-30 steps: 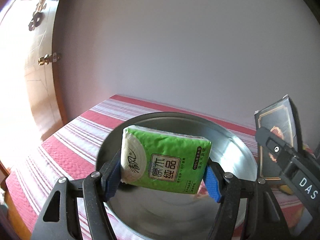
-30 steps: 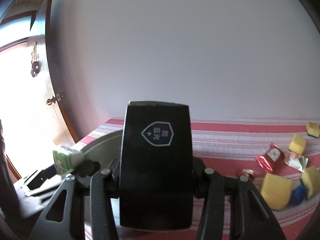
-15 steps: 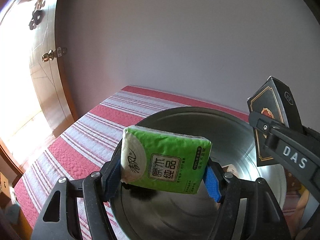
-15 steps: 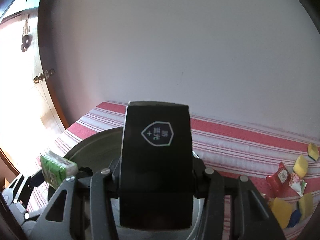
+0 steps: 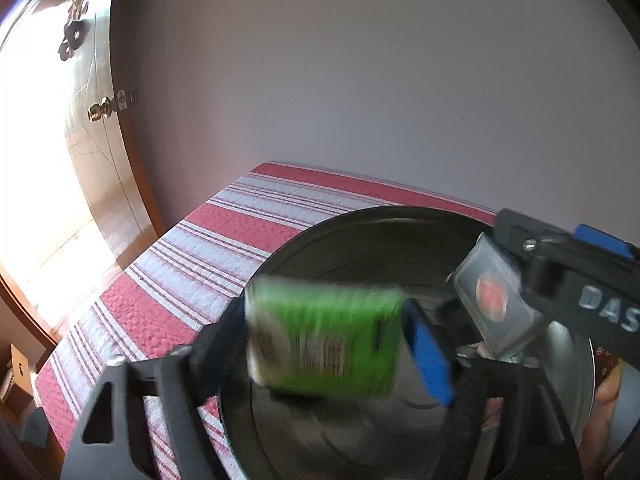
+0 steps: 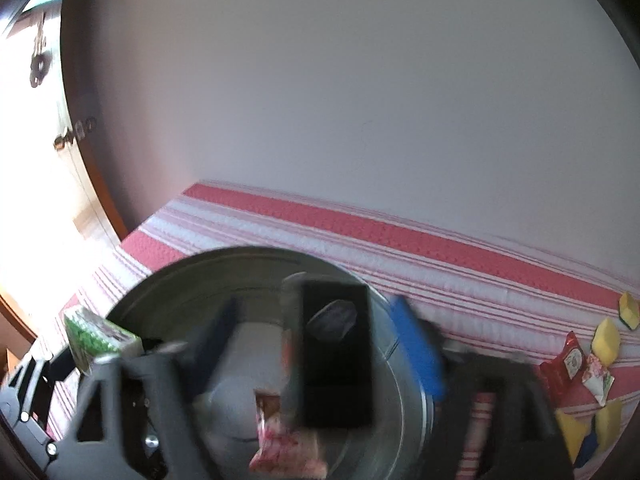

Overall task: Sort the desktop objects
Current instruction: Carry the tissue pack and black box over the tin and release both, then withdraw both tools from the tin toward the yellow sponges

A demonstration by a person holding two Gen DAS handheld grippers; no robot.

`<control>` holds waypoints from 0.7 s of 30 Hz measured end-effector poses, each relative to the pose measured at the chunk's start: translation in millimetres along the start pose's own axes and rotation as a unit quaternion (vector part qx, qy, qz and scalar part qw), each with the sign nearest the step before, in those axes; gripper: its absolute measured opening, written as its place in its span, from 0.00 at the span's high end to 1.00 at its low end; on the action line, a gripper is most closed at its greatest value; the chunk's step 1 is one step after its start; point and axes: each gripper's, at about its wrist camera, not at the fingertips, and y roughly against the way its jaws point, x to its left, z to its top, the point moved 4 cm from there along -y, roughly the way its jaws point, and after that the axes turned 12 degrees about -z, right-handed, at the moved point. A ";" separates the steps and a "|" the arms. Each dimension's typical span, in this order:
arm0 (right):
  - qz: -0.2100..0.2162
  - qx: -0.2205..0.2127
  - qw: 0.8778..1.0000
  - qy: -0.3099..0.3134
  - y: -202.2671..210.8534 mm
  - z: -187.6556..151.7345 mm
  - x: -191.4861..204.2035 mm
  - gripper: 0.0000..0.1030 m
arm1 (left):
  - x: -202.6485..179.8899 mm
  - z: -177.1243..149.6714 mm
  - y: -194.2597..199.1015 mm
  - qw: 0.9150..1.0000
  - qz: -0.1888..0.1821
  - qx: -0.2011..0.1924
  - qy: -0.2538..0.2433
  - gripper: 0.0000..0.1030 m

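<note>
Blown-out daylight at left, motion-blurred foreground, fisheye-bent edges

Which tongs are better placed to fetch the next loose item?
Likely right: the right tongs are open, the black rectangular box loose between them, and the yellow sponge blocks and red foil packets lie on that side.

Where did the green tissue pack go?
In the left wrist view the green tissue pack hangs blurred between the left gripper's fingers, above the metal basin.

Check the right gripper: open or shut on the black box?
Open. The right gripper's fingers stand clear of the black box, which is blurred and dropping over the metal basin.
</note>
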 end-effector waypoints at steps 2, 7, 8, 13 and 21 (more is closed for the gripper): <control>-0.002 -0.024 1.000 -0.012 8.8 -0.9 -4.7 0.10 | -0.9 1.0 4.9 1.000 0.009 -0.013 0.000 0.10; 0.003 -0.097 0.993 -0.062 34.5 -15.9 -22.4 0.05 | -1.8 -3.9 6.3 1.000 0.020 -0.023 -0.006 0.06; 0.001 -0.116 0.990 -0.078 41.1 -20.9 -28.3 0.02 | -2.5 -4.8 6.2 0.999 0.021 -0.025 -0.007 0.06; -0.011 -0.160 0.979 -0.123 56.9 -31.8 -47.7 0.00 | -3.7 -4.8 11.6 0.999 0.027 -0.045 -0.010 0.06; -0.103 -0.216 0.959 -0.151 74.0 -42.3 -79.7 0.00 | 1.6 -18.0 56.4 0.982 0.031 -0.180 0.037 0.06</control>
